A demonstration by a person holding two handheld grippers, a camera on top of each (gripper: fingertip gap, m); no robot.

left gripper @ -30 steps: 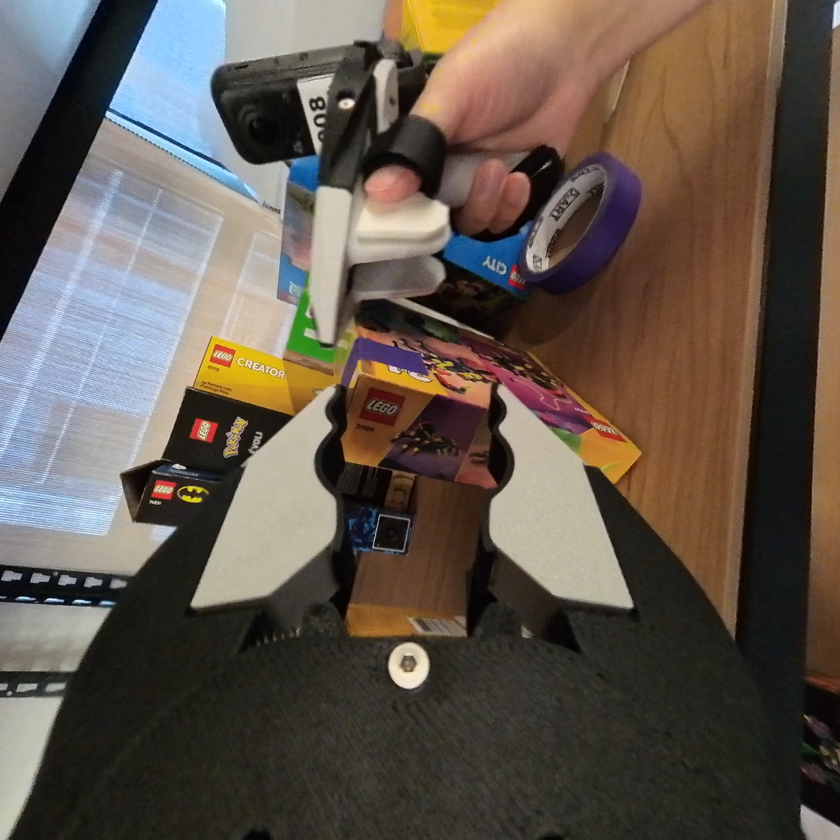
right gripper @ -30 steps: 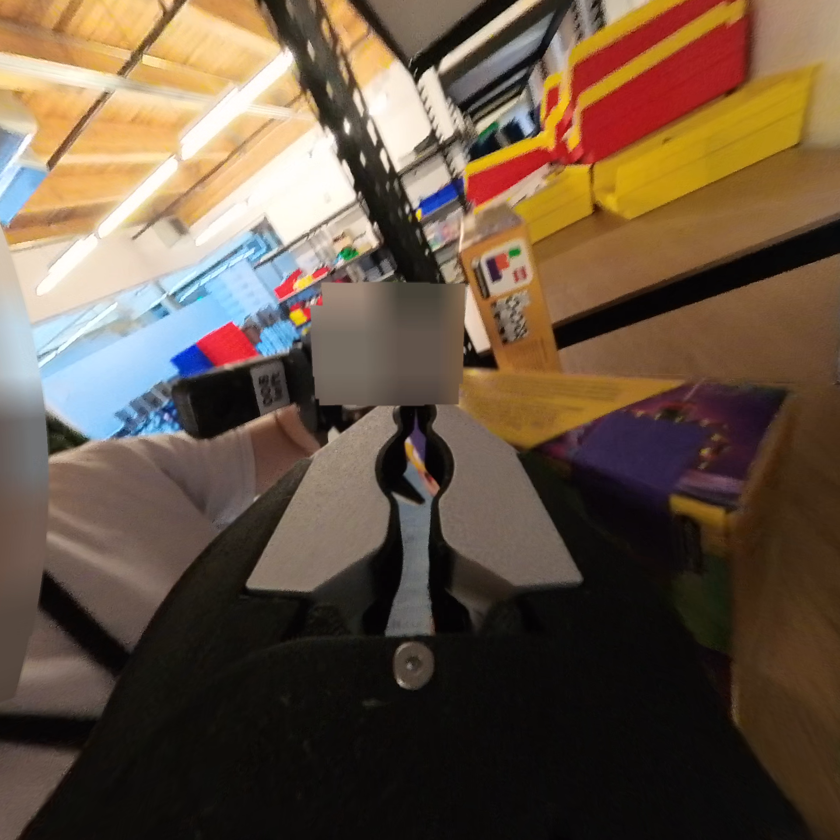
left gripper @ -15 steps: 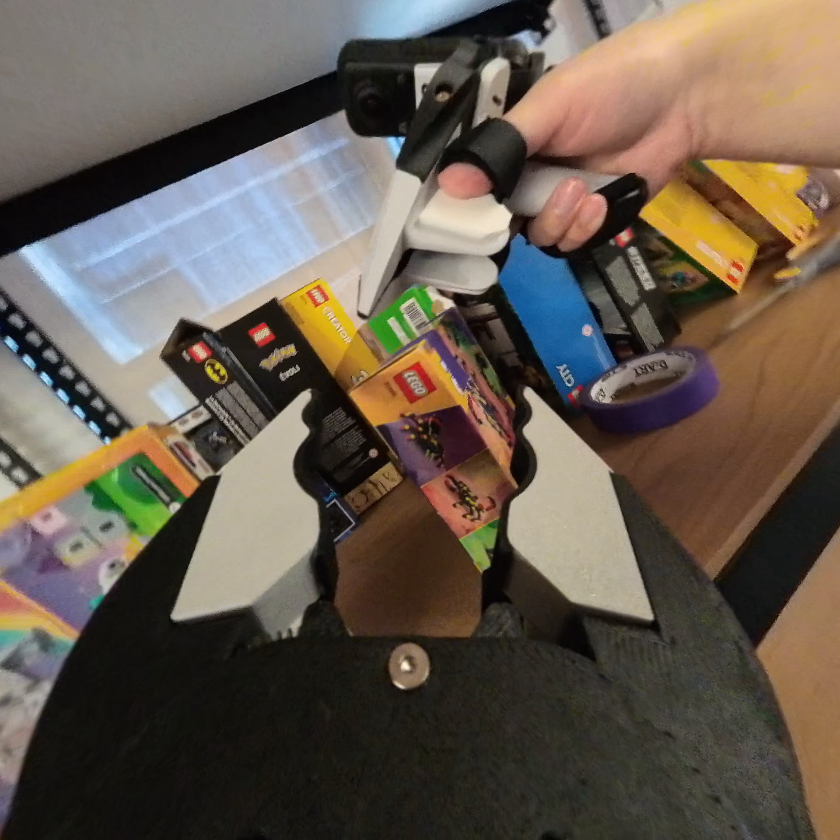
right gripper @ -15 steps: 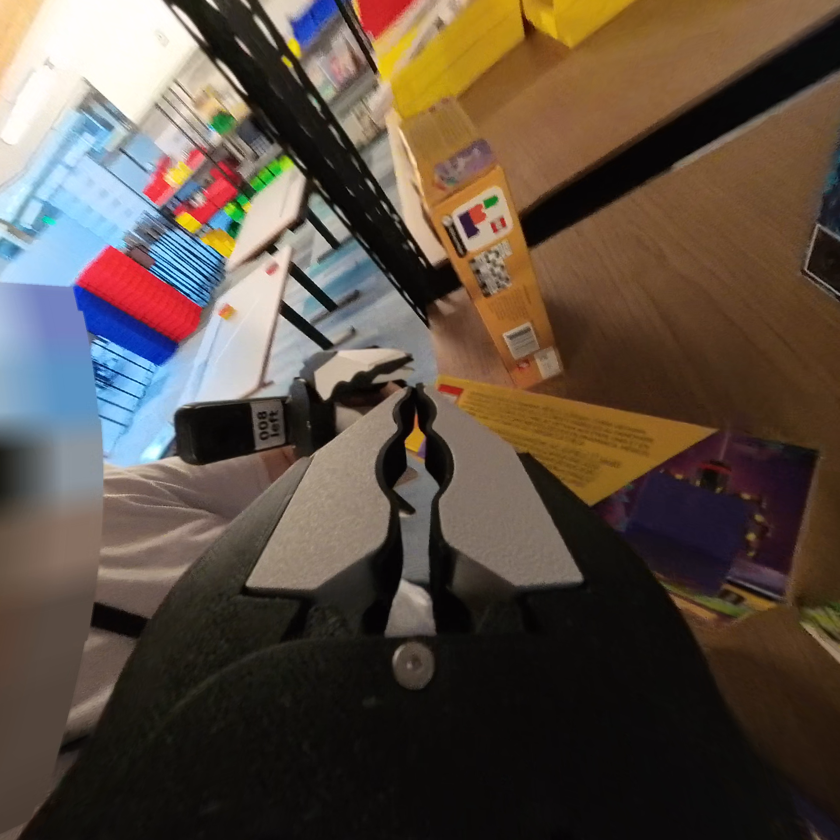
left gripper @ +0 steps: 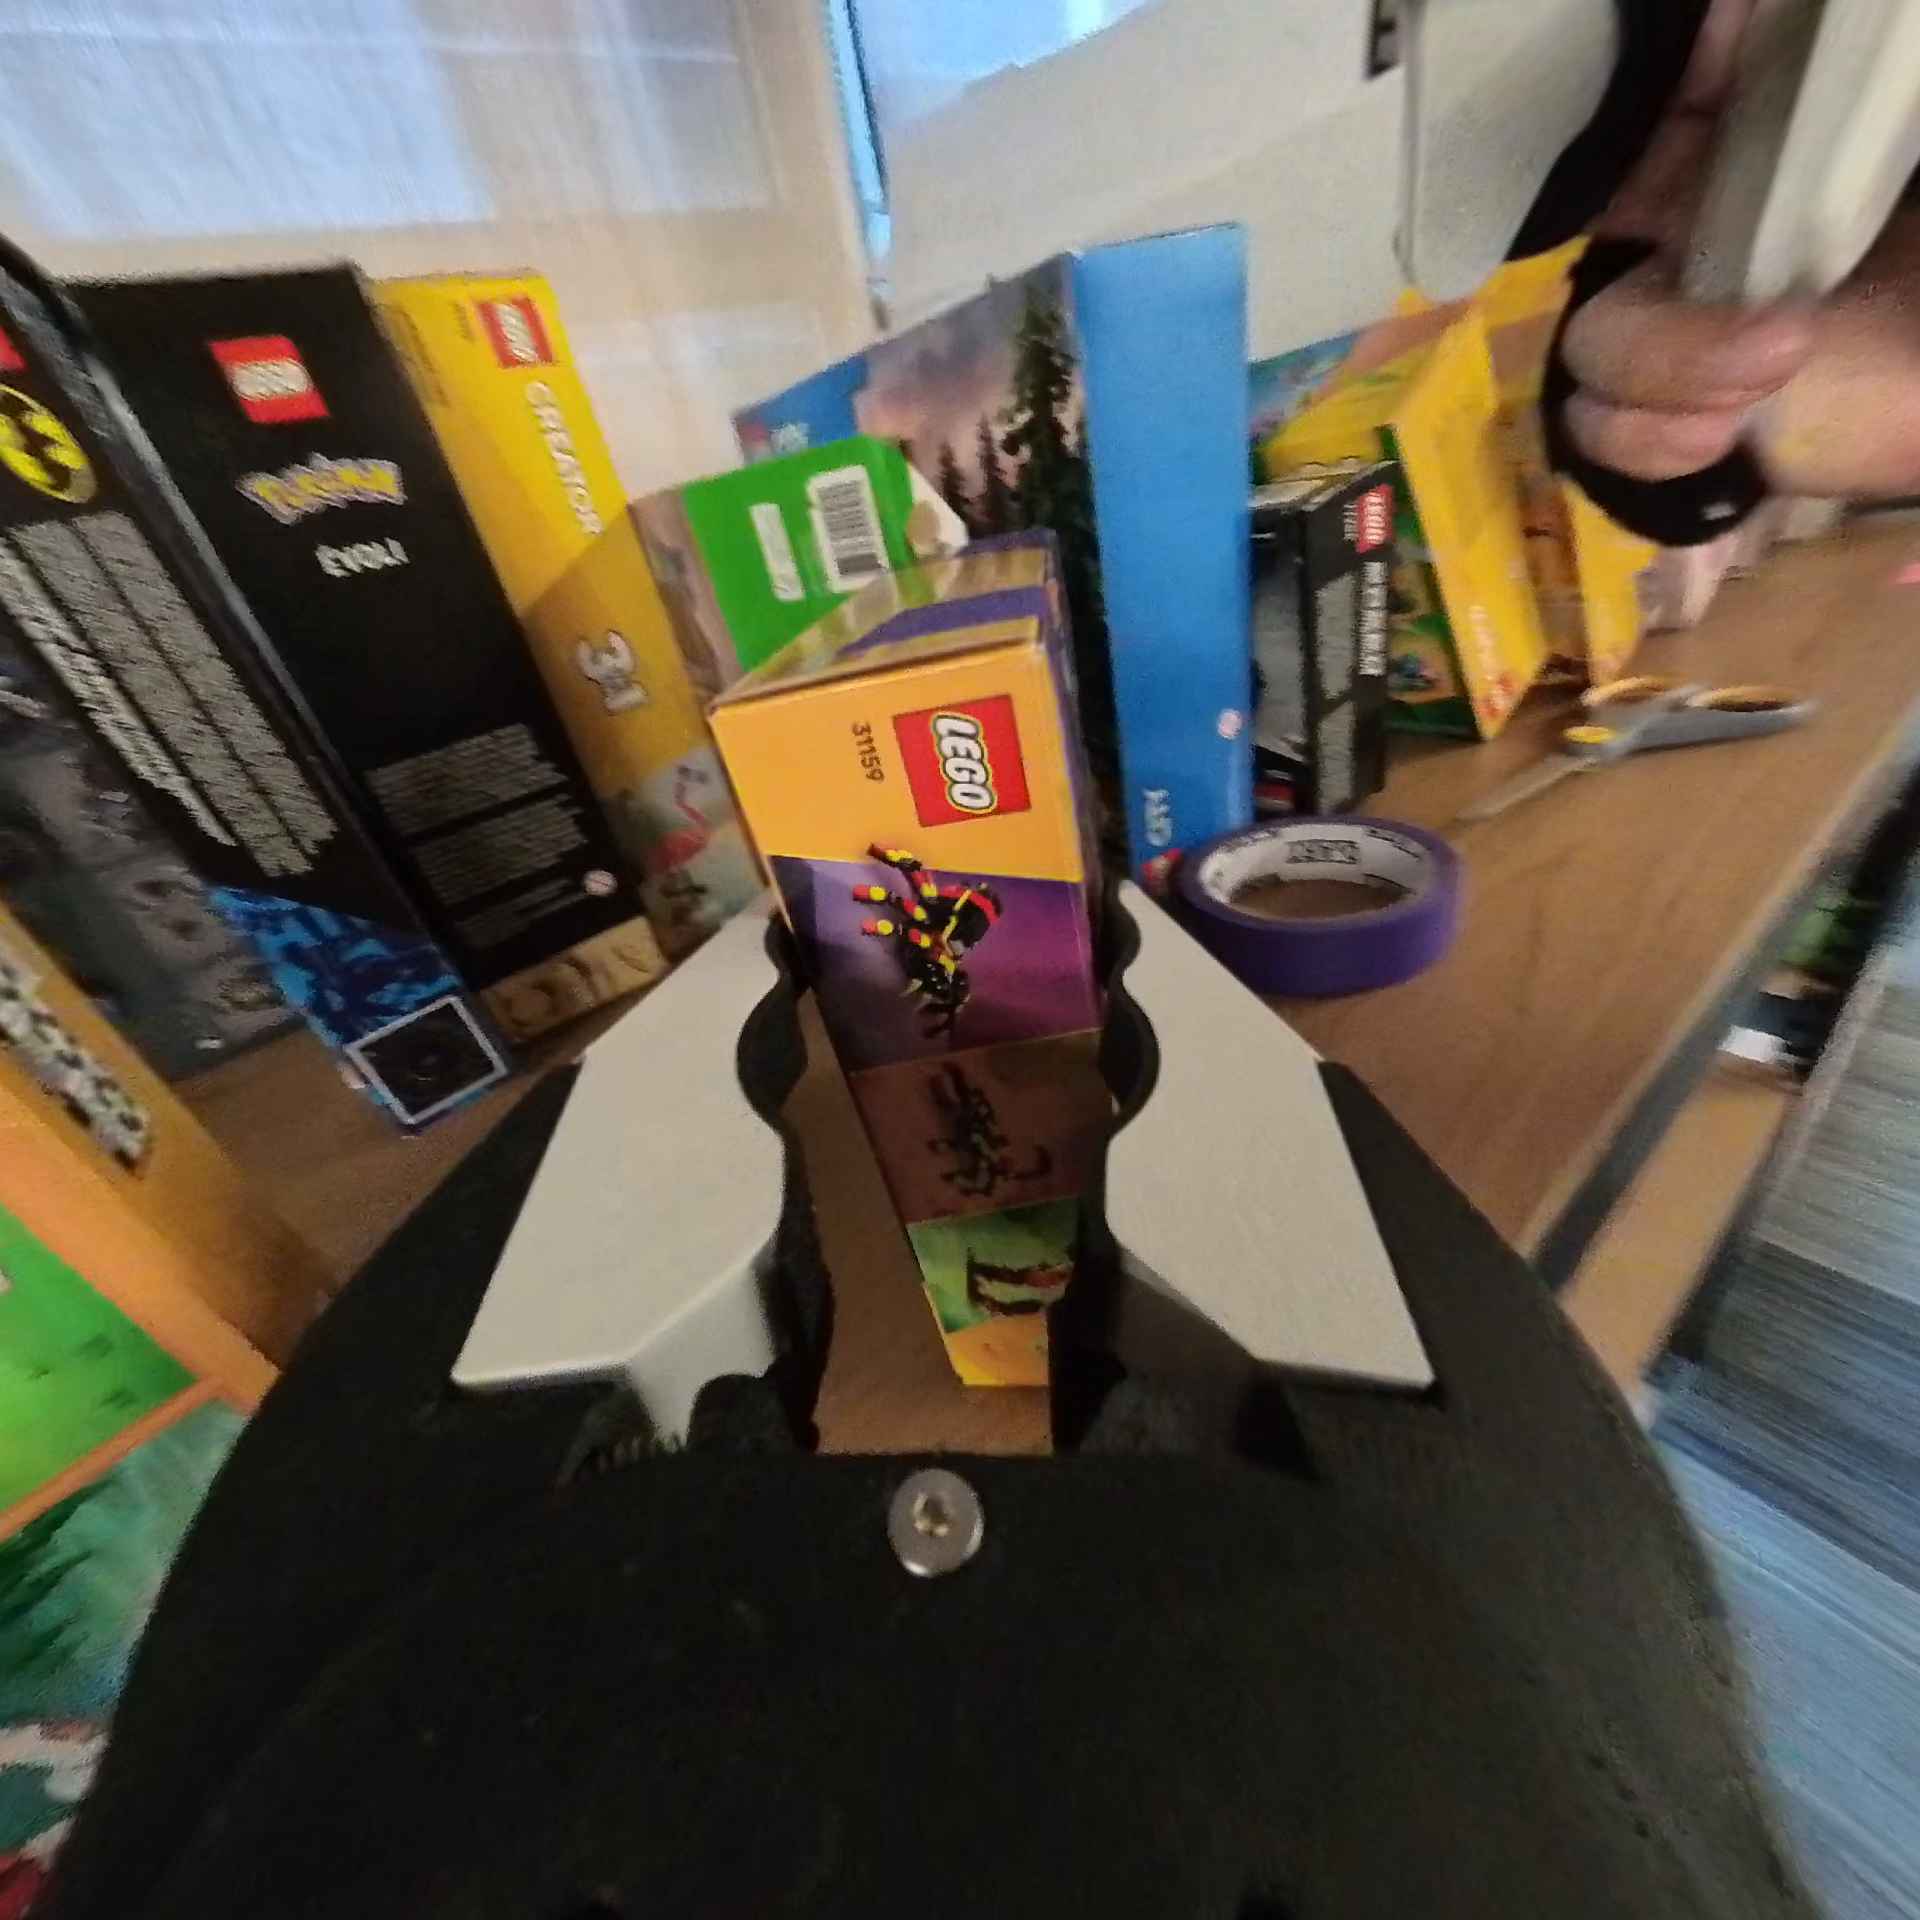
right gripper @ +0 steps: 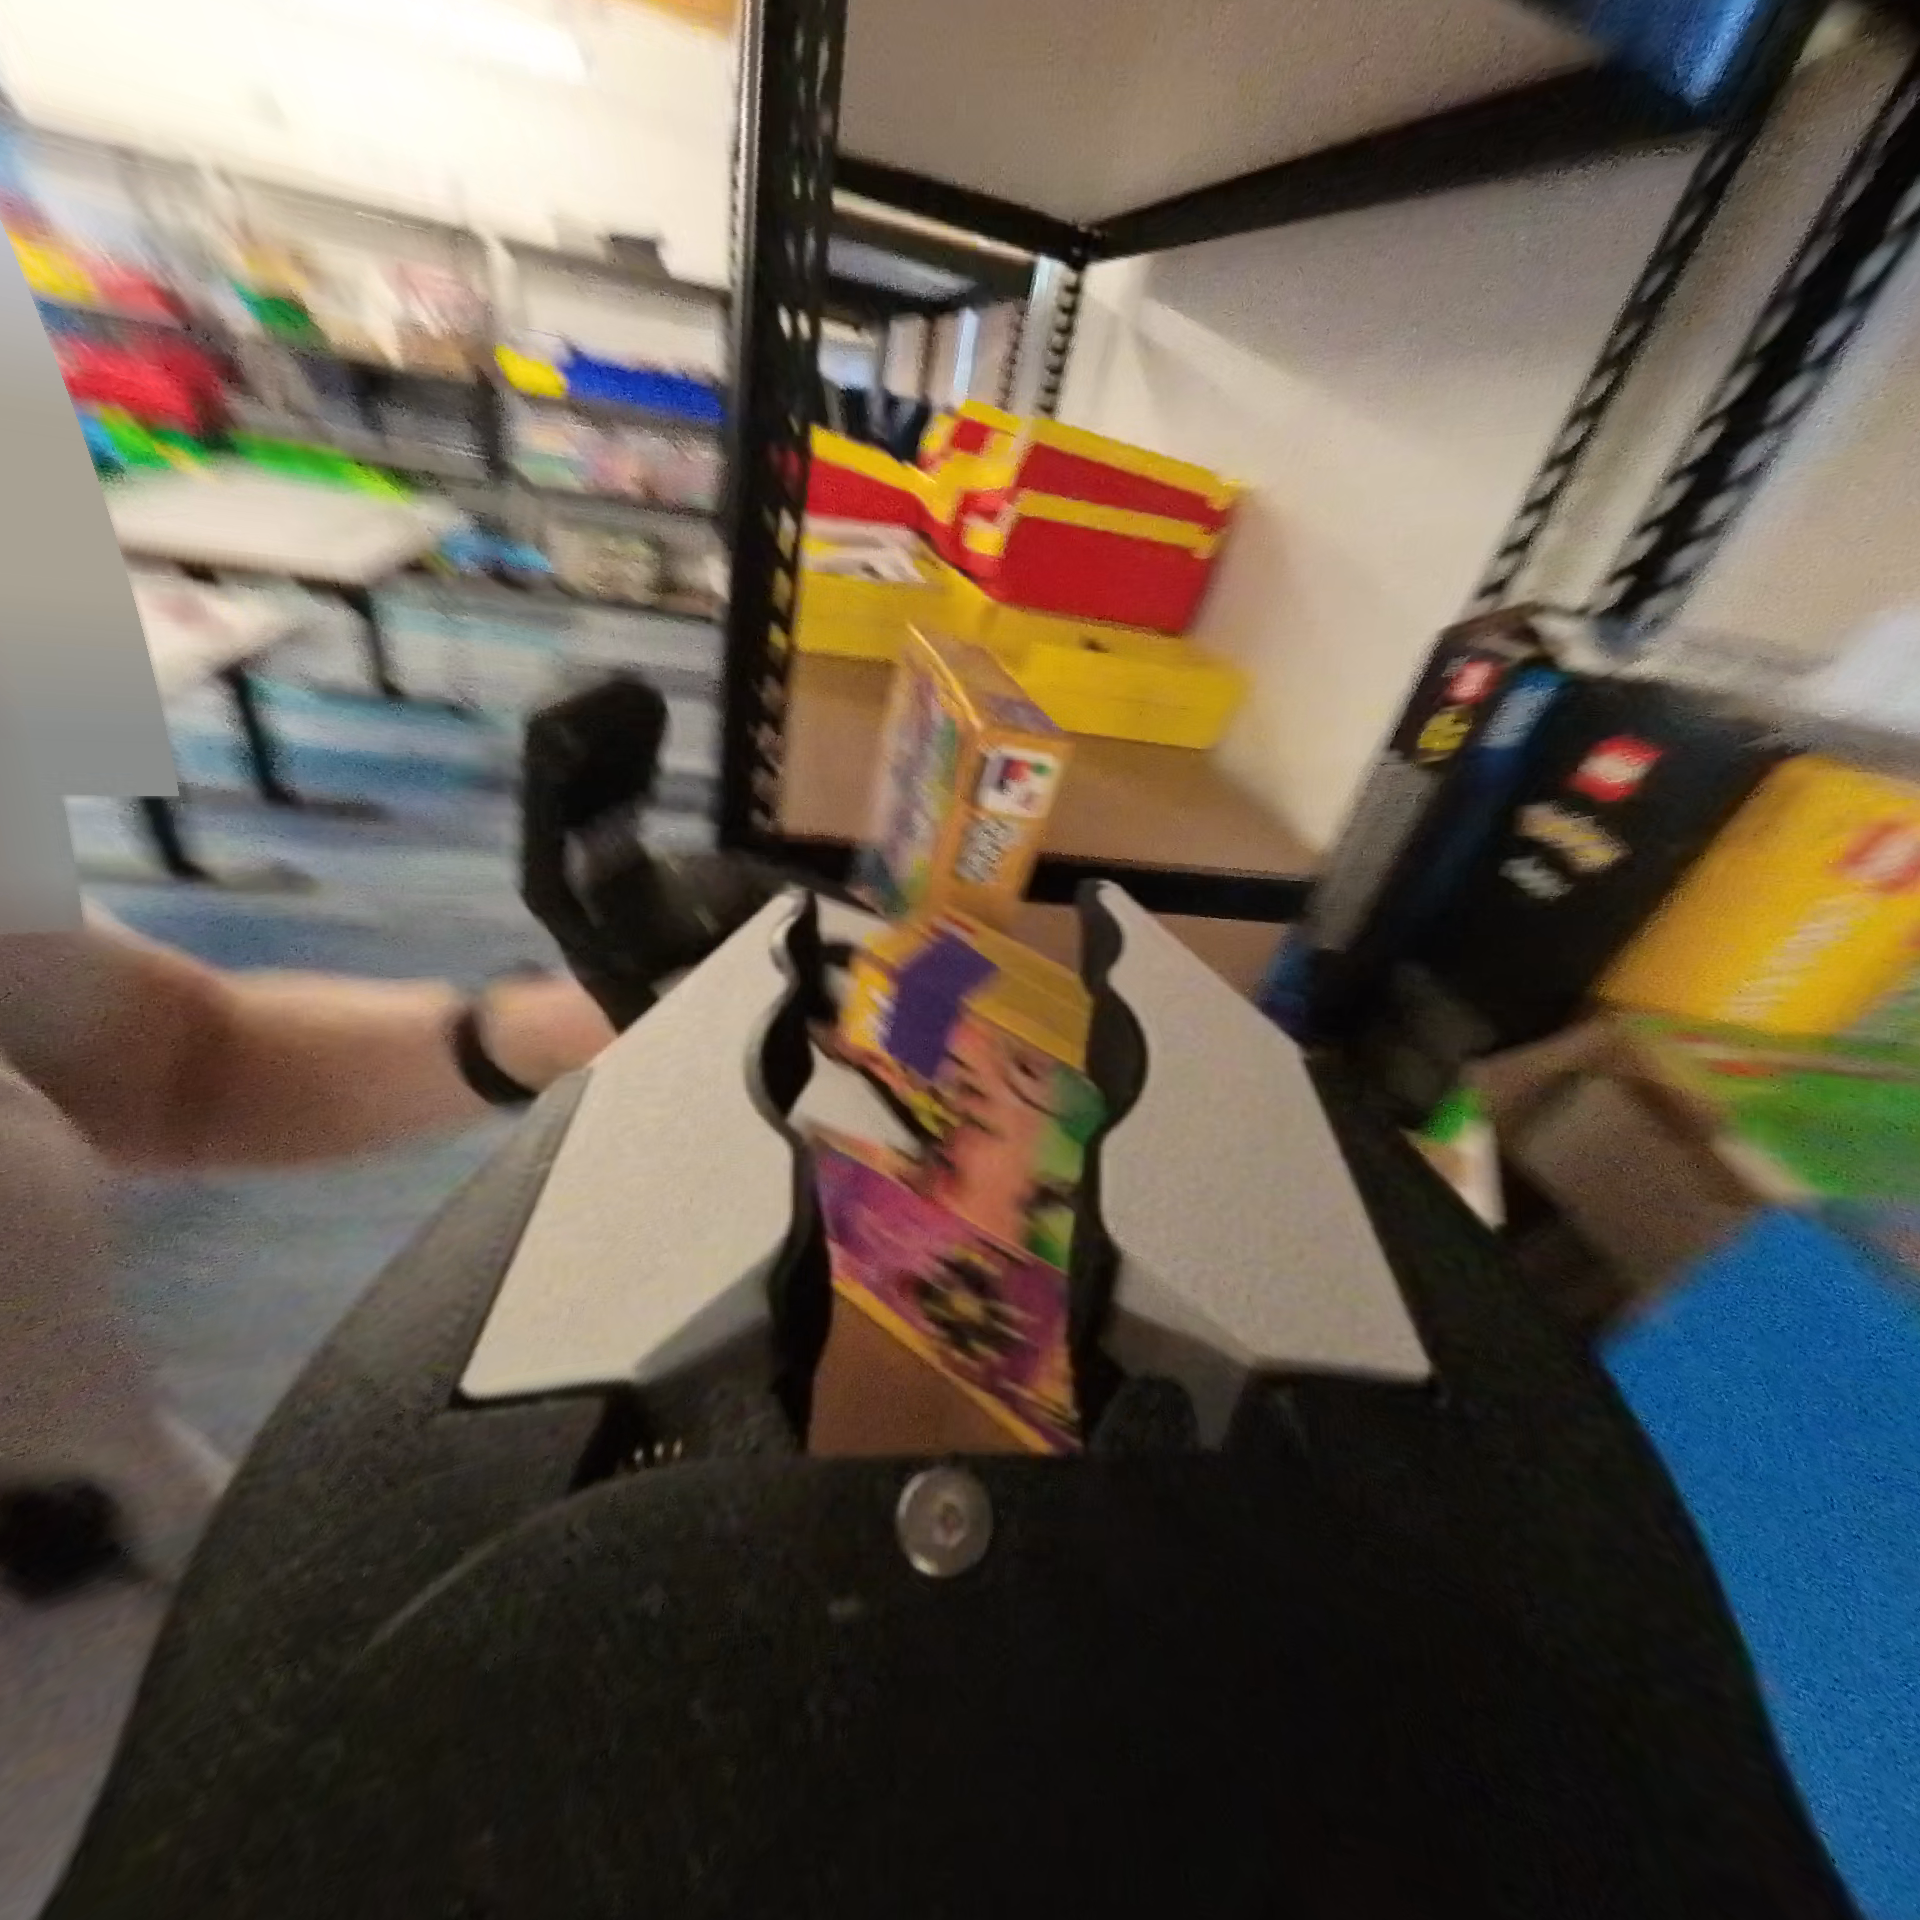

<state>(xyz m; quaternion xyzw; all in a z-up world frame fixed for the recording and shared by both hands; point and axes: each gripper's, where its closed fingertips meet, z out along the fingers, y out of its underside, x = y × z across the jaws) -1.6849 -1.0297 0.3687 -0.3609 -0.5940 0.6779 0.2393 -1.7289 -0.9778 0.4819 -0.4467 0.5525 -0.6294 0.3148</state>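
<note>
— Left tool (left gripper: 940, 935)?
— Spread wide; its fingers flank an upright orange-and-purple box (left gripper: 935, 883) on the wooden worktop (left gripper: 1558, 935). Contact isn't clear, so it looks released.
— Around it?
— Black boxes (left gripper: 343, 623) to the left, a blue box (left gripper: 1164, 540) behind, a purple tape roll (left gripper: 1325, 899) just right, scissors (left gripper: 1662, 717) farther off.
— Right tool (right gripper: 940, 935)?
— Also parted, empty, above a blurred purple-and-orange box (right gripper: 956, 1174), possibly the same one. Only this view shows the black shelf frame (right gripper: 774, 416) and red-and-yellow bins (right gripper: 1091, 561).
</note>
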